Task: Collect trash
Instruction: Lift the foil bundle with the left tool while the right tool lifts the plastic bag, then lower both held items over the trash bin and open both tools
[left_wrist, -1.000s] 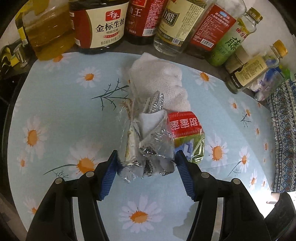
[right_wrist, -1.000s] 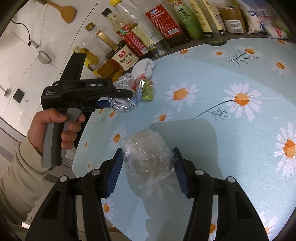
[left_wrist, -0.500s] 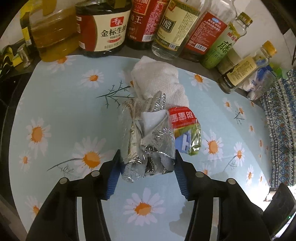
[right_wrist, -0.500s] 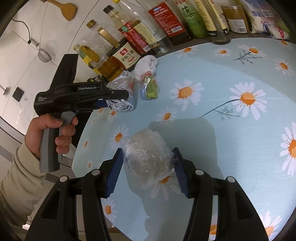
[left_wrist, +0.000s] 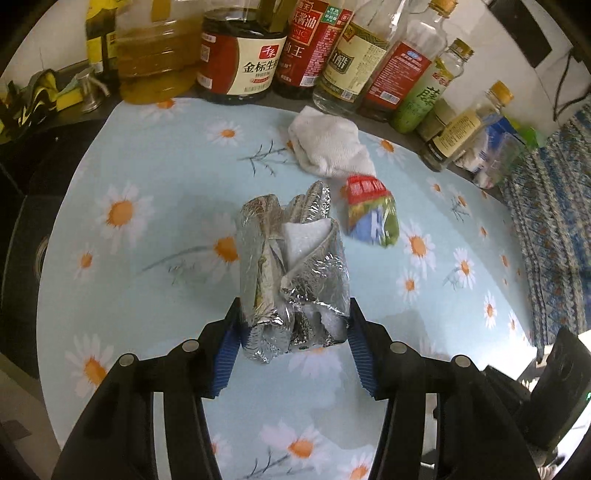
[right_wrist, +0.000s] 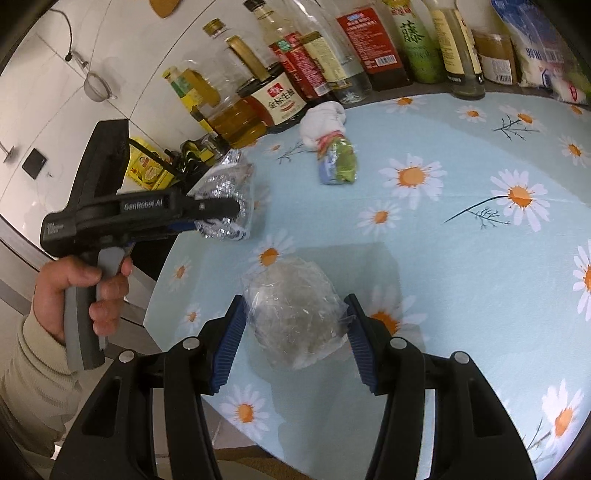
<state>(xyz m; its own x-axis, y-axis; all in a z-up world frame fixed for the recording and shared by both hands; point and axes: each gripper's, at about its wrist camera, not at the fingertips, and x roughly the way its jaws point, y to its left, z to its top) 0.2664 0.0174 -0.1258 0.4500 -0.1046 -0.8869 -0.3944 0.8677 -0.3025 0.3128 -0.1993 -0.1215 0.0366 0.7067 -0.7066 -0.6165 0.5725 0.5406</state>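
Observation:
My left gripper (left_wrist: 293, 332) is shut on a crumpled silver foil wrapper (left_wrist: 291, 266), held off the daisy tablecloth (left_wrist: 147, 258). From the right wrist view the same left gripper (right_wrist: 218, 218) shows at the left with the foil wrapper (right_wrist: 227, 192) in its jaws. My right gripper (right_wrist: 295, 332) is shut on a crumpled clear plastic bag (right_wrist: 295, 314). A small red-and-green packet (left_wrist: 371, 210) (right_wrist: 338, 160) lies on the cloth, and a white rag (left_wrist: 328, 146) (right_wrist: 323, 120) sits just behind it.
Several oil, soy sauce and vinegar bottles (left_wrist: 240, 55) (right_wrist: 280, 96) line the back of the table. A patterned blue cloth (left_wrist: 554, 229) hangs at the right. A person's hand (right_wrist: 79, 291) in a cream sleeve grips the left handle. The table edge (right_wrist: 162, 273) runs near it.
The left gripper's jaws have tightened on the foil wrapper and lifted it away from the packet and the rag. The right gripper has drawn back slightly, still holding the plastic bag.

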